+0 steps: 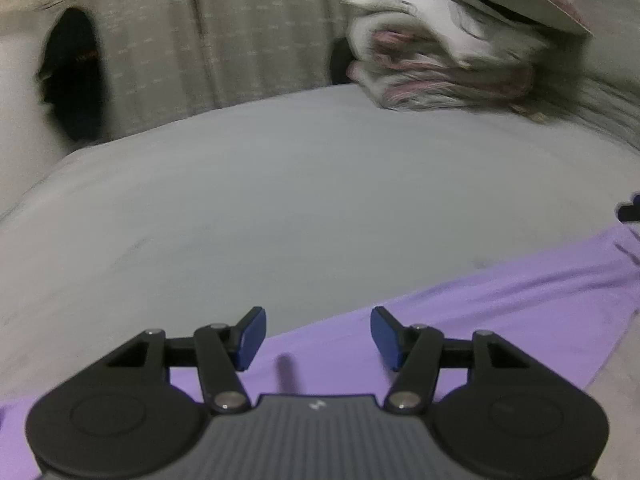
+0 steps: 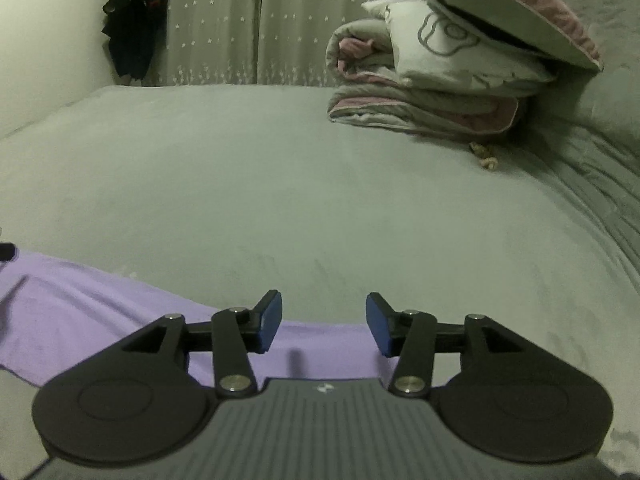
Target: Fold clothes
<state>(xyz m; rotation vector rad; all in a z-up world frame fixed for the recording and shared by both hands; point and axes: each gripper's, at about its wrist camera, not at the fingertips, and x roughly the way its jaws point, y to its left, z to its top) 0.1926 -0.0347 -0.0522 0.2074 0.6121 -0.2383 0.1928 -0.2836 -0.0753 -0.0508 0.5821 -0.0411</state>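
A purple garment (image 1: 500, 300) lies flat on the grey bed sheet (image 1: 300, 200), its far edge running diagonally under both grippers. My left gripper (image 1: 318, 336) stands open just above the cloth, nothing between its blue pads (image 1: 252, 336). In the right wrist view the same purple garment (image 2: 100, 312) spreads to the left and passes beneath my right gripper (image 2: 324, 324), which is also open and empty. The right gripper's tip (image 1: 630, 210) shows at the far right edge of the left wrist view.
A folded pile of grey and pink bedding with pillows (image 2: 440, 72) sits at the back right of the bed sheet (image 2: 280, 180). Patterned curtains (image 2: 248, 20) hang behind, with dark clothing (image 2: 134, 20) hanging at the back left. A small beige item (image 2: 486, 158) lies near the pile.
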